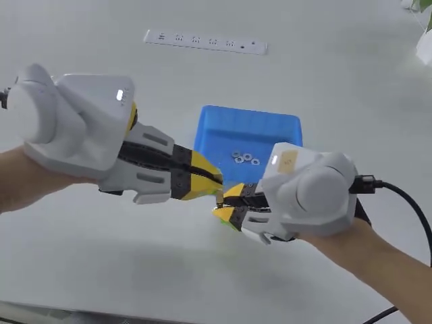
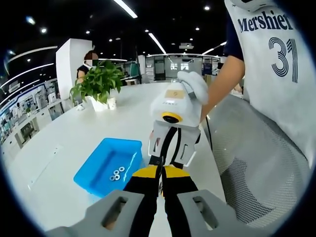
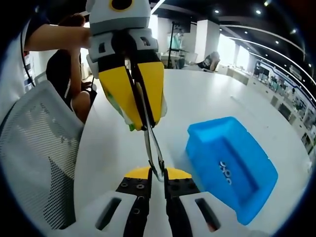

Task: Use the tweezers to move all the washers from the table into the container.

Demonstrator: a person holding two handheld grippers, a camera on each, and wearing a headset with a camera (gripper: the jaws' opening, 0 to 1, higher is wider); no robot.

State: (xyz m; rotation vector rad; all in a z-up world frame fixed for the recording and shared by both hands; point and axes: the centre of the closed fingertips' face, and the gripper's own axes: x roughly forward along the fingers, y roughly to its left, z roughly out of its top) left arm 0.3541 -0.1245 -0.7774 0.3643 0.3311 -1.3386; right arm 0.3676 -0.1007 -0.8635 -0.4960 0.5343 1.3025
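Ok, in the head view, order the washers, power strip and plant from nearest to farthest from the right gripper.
1. washers, in the blue container just ahead.
2. power strip, well beyond the container.
3. plant, far top-right corner.

White left gripper (image 1: 218, 179) and right gripper (image 1: 219, 202): black jaws, yellow tips. Black cable (image 1: 396, 190) on the right one. White jersey (image 2: 276, 98) marked 31.

left hand-held gripper (image 1: 214, 181): jaws closed | right hand-held gripper (image 1: 226, 204): jaws apparently closed | tips facing, nearly touching
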